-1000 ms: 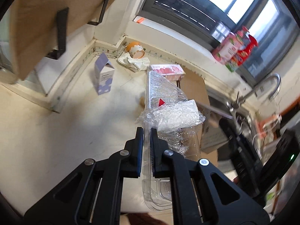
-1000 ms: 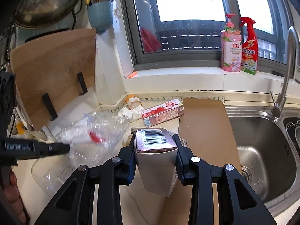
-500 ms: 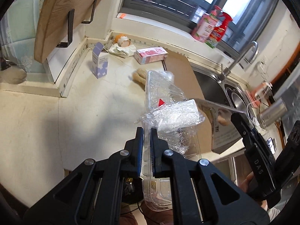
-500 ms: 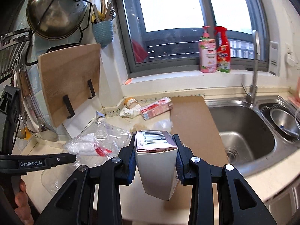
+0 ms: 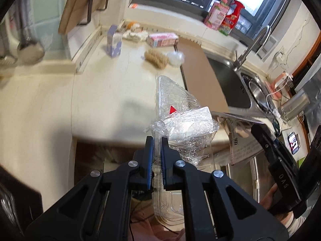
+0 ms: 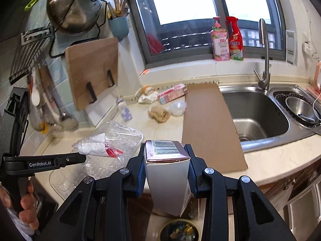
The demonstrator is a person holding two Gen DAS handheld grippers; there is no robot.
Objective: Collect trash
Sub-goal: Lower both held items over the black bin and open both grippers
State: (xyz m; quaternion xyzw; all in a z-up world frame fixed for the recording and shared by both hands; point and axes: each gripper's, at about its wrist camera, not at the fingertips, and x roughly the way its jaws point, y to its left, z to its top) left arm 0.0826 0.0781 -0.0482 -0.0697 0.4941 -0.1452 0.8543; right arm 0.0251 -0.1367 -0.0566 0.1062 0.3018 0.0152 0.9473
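Both hands loaded, more trash left on the table

My left gripper (image 5: 157,150) has its jaws clamped on a clear tray (image 5: 170,100) with crumpled wrap, and my right gripper (image 6: 166,167) grips a carton (image 6: 168,172) showing a barcode; both hang off the table (image 6: 140,130) edge, near a bin (image 6: 179,231) below. Still left, I judge: purple carton (image 6: 125,112), pink box (image 6: 172,95), wrappers, a plastic wad. Readable: "GenRobot.AI", "DAS"

I am standing in a home kitchen: a steel sink (image 6: 258,118) and tap (image 6: 263,54) are sitting under the window, a pot lid (image 6: 75,8) and wooden cutting board (image 6: 91,70) are hanging on the tiled wall.
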